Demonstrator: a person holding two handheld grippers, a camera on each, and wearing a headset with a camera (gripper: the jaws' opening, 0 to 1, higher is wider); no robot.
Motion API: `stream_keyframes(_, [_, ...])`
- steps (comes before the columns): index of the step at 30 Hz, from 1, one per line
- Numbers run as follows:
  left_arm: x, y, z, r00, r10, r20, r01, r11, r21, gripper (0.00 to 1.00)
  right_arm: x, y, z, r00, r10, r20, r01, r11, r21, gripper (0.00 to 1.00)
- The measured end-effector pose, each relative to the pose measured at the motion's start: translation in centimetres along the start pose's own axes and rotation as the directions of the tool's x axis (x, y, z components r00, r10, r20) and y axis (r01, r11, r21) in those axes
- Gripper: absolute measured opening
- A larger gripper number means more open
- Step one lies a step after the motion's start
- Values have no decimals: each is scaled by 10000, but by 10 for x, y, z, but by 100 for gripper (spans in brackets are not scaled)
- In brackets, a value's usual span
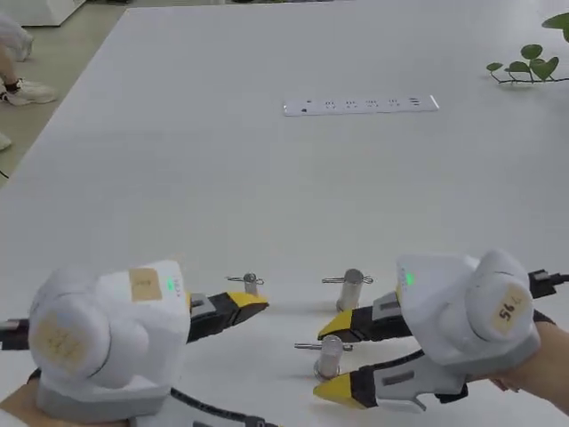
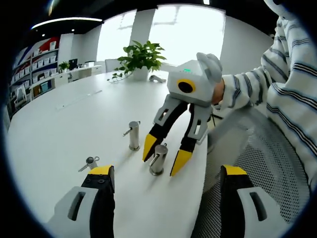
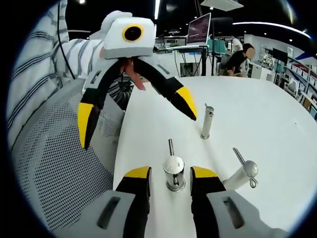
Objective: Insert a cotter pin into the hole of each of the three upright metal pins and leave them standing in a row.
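Closest in the head view, at the bench's [image 1: 267, 178] near-left corner, the left gripper [image 3: 137, 126] is released. Its yellow-tipped jaws are spread wide and hold nothing; the right gripper view shows one jaw over the bench top and the other out past the near edge. Just beyond its upper tip stands the left metal pin [image 1: 250, 284] with a cotter pin [image 1: 258, 281] through its head. To the right, nearer the edge, the near metal pin [image 1: 331, 357] stands upright with a wire through it too. The right gripper [image 1: 332, 357] straddles this pin, with its jaws parted and a gap showing on either side. Just behind, the third metal pin [image 1: 353, 290] is upright and also has a wire crosswise through it. A power strip [image 1: 360, 105] lies well apart towards the far edge, and a plant [image 1: 532, 65] sits at the far-right corner.
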State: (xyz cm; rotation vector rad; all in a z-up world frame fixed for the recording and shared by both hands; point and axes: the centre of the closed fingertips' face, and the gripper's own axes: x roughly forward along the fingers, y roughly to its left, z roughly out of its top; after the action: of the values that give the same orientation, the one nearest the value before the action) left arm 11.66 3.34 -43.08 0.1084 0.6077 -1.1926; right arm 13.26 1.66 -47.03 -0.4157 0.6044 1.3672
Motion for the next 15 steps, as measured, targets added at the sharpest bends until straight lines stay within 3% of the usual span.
stream_keyframes(5, [-8, 2, -13, 9976, 692, -25, -692, 9965, -470, 90, 5, 2, 4, 9993, 193, 331, -198, 9997, 148, 28])
stream_keyframes(11, [-12, 2, -12, 9932, 1143, 204, -1124, 9908, -759, 97, 10, -1, 7, 9991, 157, 400, -154, 9999, -71, 24])
stream_keyframes(15, [-14, 2, -9, 9921, 1221, 299, -1192, 9893, -842, 96, 12, -5, 9, 9988, 0, 482, 3, 10000, -72, 12])
